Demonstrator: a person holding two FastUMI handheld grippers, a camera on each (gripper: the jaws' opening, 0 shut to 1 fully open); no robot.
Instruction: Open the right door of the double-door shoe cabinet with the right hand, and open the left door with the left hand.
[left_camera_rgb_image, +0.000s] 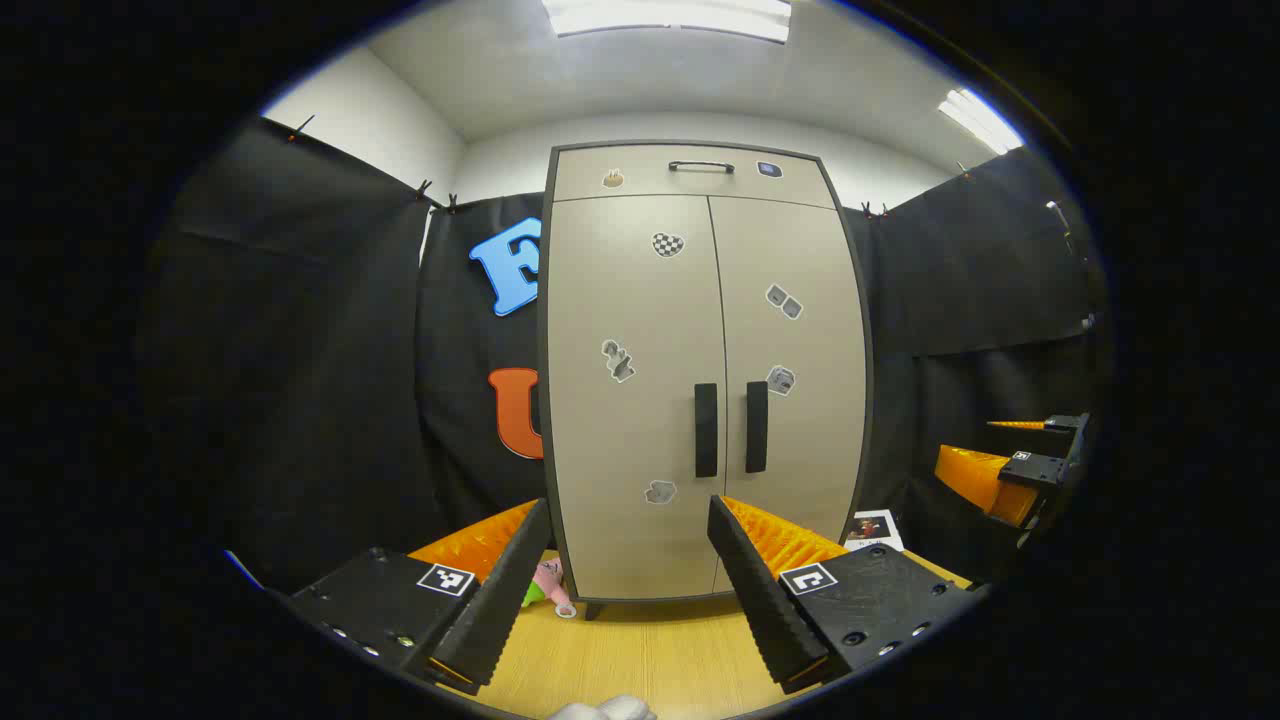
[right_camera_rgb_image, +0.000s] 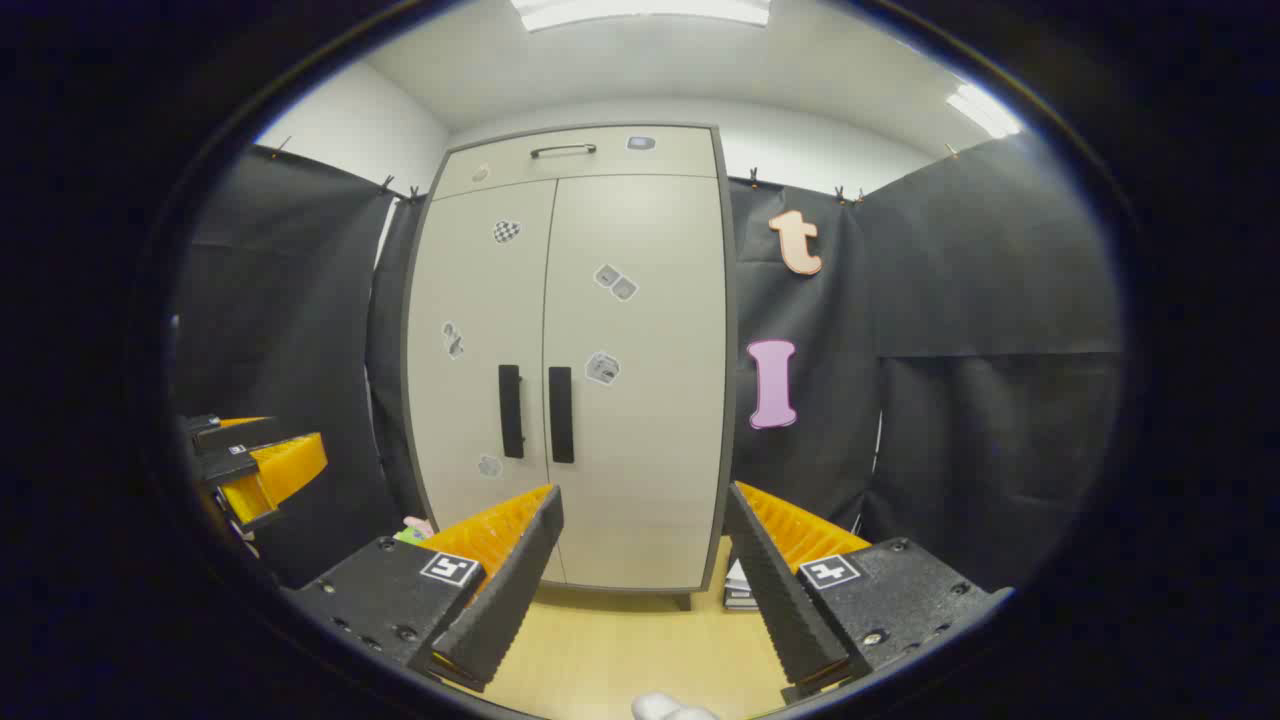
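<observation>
One beige cabinet (left_camera_rgb_image: 705, 370) with two closed doors, two upright dark handles (left_camera_rgb_image: 706, 430) side by side at the middle seam and one drawer (left_camera_rgb_image: 695, 172) on top stands ahead of both claws, well apart. Left claw (left_camera_rgb_image: 630, 590) and right claw (right_camera_rgb_image: 645, 585) both gape, holding nothing. Stickers too small to identify

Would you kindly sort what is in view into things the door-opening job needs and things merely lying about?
Needed: right door, right door handle, left door, left door handle, right gripper, left gripper.

Lying about: pink plush toy, photo card, top drawer.
</observation>
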